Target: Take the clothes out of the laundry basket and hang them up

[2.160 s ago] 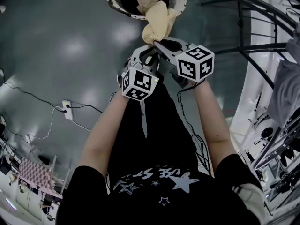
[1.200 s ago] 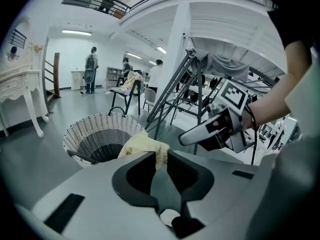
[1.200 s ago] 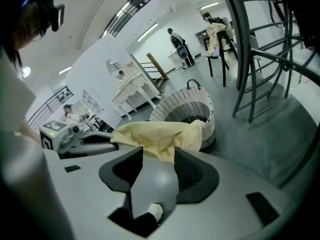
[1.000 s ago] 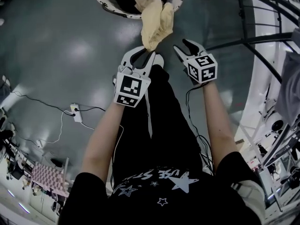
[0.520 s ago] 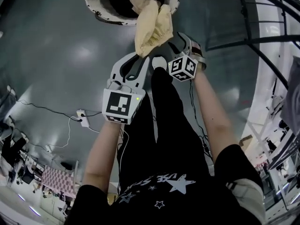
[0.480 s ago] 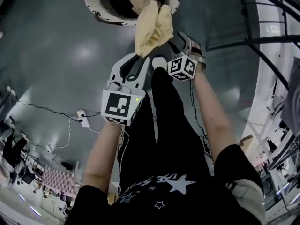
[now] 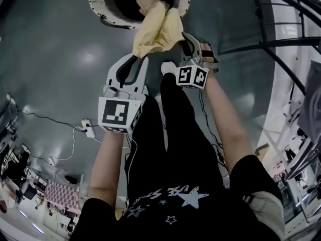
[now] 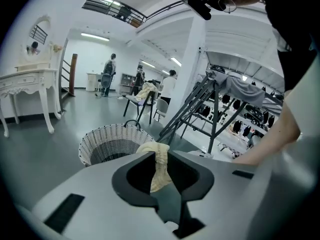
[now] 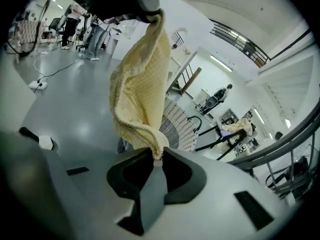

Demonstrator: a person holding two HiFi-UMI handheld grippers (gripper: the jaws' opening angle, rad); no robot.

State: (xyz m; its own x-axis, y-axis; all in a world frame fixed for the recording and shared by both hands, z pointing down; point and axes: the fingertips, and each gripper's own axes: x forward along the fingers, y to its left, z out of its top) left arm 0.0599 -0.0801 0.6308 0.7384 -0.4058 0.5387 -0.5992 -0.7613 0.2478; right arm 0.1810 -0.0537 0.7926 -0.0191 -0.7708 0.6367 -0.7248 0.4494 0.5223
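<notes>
Hanging slack between both grippers, the pale yellow knit garment [image 7: 156, 28] is judged light, soft and limp, best taken at a bunched edge. The left gripper [image 7: 136, 58] is nearly shut, with one gathered end pinched between its pads. The right gripper [image 7: 184, 38] has just been closing and is clamped on another fold; the cloth is held up near the wicker laundry basket [image 7: 96, 6], overlapping its near rim.
</notes>
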